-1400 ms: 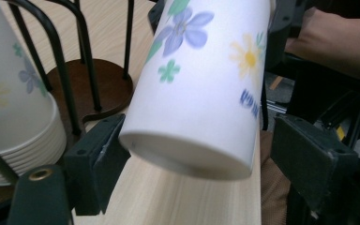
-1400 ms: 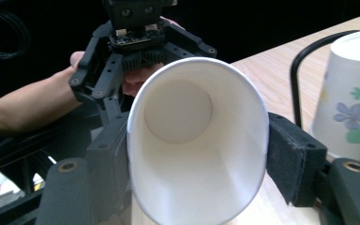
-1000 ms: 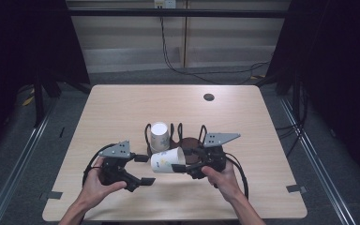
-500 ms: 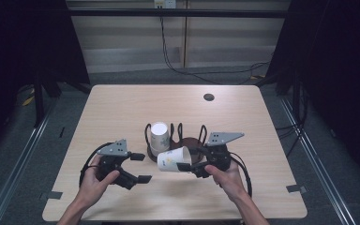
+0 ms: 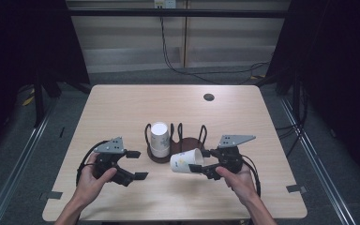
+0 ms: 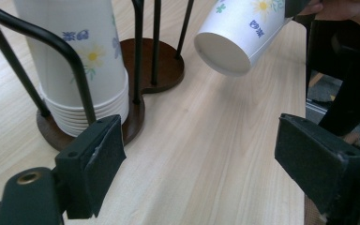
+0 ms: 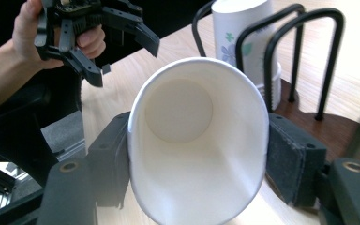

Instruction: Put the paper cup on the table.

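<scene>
Pale wood worktop (image 5: 122,112) carries everything. Nearest, the left gripper (image 5: 130,165) hovers with fingers apart, and the right gripper (image 5: 205,161) has its fingers clamped on a cup (image 5: 186,161) held sideways above the wood. Behind stands the rack (image 5: 183,140), a cup stack (image 5: 159,138) in its left slot.

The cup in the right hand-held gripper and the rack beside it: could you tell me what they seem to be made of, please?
The cup looks like thin matte white paper: it has a rolled rim, printed flowers, and its mouth is squeezed oval. The rack seems to have a dark, smooth wooden base, with black hoops that are probably coated metal wire, though plastic is possible.
</scene>
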A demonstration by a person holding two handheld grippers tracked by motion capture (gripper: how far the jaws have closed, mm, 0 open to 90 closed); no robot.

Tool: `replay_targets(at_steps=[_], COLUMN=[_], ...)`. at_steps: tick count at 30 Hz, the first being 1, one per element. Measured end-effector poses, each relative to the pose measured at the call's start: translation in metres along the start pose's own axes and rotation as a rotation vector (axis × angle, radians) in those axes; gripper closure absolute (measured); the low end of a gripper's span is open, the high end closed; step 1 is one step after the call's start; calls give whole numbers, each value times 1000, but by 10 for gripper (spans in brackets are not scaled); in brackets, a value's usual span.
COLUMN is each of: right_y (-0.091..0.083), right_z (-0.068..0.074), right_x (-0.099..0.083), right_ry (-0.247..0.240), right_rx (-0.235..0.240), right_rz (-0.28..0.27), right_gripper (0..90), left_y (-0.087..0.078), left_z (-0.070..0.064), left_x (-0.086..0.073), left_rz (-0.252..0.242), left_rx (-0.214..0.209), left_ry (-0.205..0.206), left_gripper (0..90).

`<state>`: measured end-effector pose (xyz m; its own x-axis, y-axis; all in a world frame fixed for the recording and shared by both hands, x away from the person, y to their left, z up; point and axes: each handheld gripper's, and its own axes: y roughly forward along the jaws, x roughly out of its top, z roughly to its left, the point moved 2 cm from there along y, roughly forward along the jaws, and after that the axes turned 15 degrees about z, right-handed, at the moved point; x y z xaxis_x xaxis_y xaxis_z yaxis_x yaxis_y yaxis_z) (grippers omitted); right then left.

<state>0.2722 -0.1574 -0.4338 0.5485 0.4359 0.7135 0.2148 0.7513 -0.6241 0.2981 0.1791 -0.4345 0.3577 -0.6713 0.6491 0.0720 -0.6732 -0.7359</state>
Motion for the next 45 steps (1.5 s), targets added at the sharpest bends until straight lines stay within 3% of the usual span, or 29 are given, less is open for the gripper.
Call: replay_targets(at_steps=[8,19,23,35,39,45], right_y=[-13,-31,-38,-55,-64,-68], right_z=[-3,-12,-15,-23,-31,-40], right_x=[-4,-17,-18,-20,-18,-17], right_ry=[6,36,49,65,86,105], right_rx=[-29,-62,-54,-114,-140,-171], right_rz=[39,60,53,104,102,119], right_gripper=[310,308,307,304,301,301], left_y=[-1,-2,-3,-4,-7,-8], left_z=[5,11,11,8,9,9], left_x=[-3,-4,-5,-6,-6,-7], left_rz=[13,7,9,15,-7,3], left_rx=[19,29,35,44,64,54], left_ry=[-3,-24,-24,-5,-18,-7], left_gripper=[160,160,160,160,164,163])
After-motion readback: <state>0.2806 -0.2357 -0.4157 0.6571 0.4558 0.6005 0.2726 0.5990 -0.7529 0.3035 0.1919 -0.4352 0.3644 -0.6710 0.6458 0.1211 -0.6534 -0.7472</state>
